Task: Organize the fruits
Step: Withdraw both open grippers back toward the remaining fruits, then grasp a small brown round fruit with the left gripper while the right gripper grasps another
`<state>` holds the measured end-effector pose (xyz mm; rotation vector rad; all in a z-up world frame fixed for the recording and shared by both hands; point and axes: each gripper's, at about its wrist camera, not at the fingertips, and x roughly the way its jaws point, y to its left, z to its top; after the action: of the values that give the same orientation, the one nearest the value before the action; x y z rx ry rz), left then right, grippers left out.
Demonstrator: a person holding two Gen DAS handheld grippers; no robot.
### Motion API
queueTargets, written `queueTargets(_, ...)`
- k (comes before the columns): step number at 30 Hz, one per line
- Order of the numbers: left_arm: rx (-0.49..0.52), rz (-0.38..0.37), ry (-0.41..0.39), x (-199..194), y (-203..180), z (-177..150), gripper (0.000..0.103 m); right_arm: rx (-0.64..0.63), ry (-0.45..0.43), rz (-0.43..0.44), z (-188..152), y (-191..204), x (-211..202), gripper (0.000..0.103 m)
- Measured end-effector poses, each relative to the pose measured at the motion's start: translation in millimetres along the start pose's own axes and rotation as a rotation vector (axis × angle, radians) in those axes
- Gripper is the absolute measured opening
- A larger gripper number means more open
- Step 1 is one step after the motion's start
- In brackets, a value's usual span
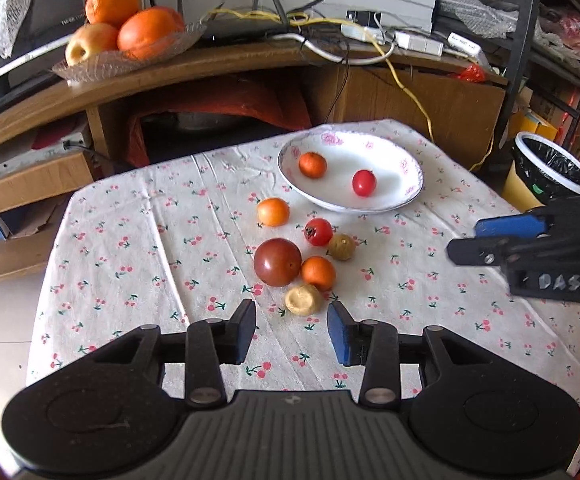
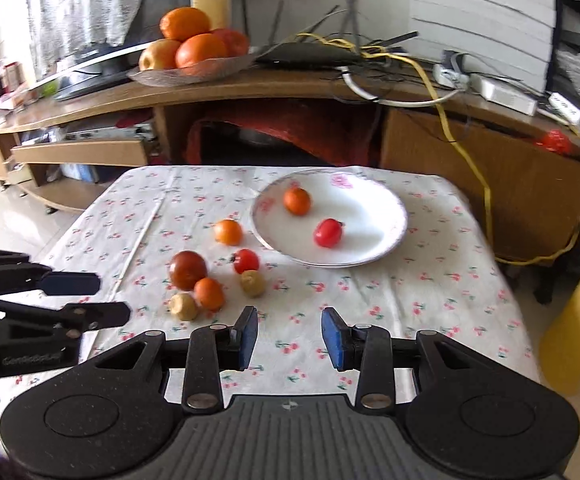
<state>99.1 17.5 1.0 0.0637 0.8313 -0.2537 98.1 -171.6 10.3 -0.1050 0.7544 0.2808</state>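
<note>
left tool (image 1: 292, 328): mine, jaws apart, holding nothing
right tool (image 2: 289, 334): same, empty
plate (image 1: 406, 160): two fruits inside

**Cherry-print tabletop with a bowl and loose fruit**

The tabletop (image 1: 138, 248) is covered by a white cloth printed with small red cherries. Far ahead of the left tongs (image 1: 292, 328) sits a white bowl (image 1: 406, 160). Nearer, between bowl and tongs, six fruits lie loose on the cloth: an orange one (image 1: 273, 211) closest to the bowl, a small red tomato (image 1: 318, 232) touching a tan fruit (image 1: 341, 246), a big dark-red tomato (image 1: 277, 262) beside another orange fruit (image 1: 318, 273), and a pale tan fruit (image 1: 303, 299) just ahead of the tongs' tips.
</note>
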Motion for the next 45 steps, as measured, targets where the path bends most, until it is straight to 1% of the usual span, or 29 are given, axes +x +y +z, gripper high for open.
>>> queueTargets(3, 0.010, -0.002, 0.025, 16, -1, -4, 0.047, -0.041, 0.042, 0.018, -2, 3, 22, 0.031)
queueTargets(7, 0.026, -0.012, 0.064, 36, -3, -9, 0.047, -0.064, 0.069, 0.045, 2, 1, 49, 0.031)
queueTargets(13, 0.055, -0.021, 0.054, 50, -6, -9, 0.047, -0.071, 0.081, 0.074, 11, 0, 72, 0.031)
queueTargets(19, 0.049, -0.036, 0.049, 60, -11, -6, 0.047, -0.046, 0.079, 0.084, 15, -5, 71, 0.031)
queueTargets(23, 0.078, -0.004, 0.037, 67, -16, -6, 0.046, -0.043, 0.078, 0.090, 15, -5, 71, 0.031)
queueTargets(27, 0.064, 0.021, 0.041, 75, -11, -4, 0.046, -0.046, 0.085, 0.094, 14, -5, 73, 0.031)
queueTargets(30, 0.061, 0.021, 0.038, 76, -11, -3, 0.043, -0.043, 0.092, 0.096, 14, -6, 75, 0.031)
queueTargets(33, 0.058, 0.015, 0.040, 76, -13, -3, 0.038, -0.040, 0.096, 0.101, 14, -6, 78, 0.031)
queueTargets(45, 0.058, -0.021, 0.038, 56, -6, -6, 0.038, -0.084, 0.113, 0.143, 13, 7, 94, 0.030)
